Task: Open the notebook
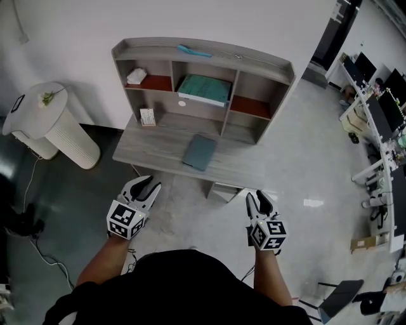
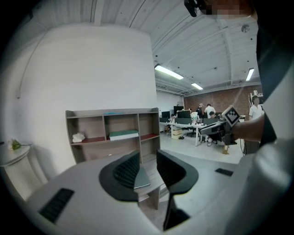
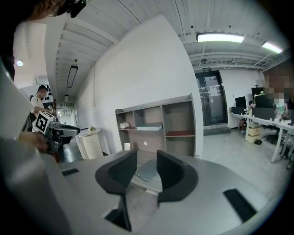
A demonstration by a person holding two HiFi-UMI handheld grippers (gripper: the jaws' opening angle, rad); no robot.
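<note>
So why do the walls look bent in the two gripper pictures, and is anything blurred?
Left gripper view: a wide lens bows the wall and shelf, the left gripper up close is soft, and a mosaic patch hides a face at the top. Right gripper view: same bowing, dark corners, a glaring ceiling lamp. Head view: sharpest, evenly lit, one bright reflection on the floor.

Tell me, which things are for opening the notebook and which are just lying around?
For the job: notebook, left gripper, right gripper.
Just lying about: green books, white lump, small card, round white stand.
</note>
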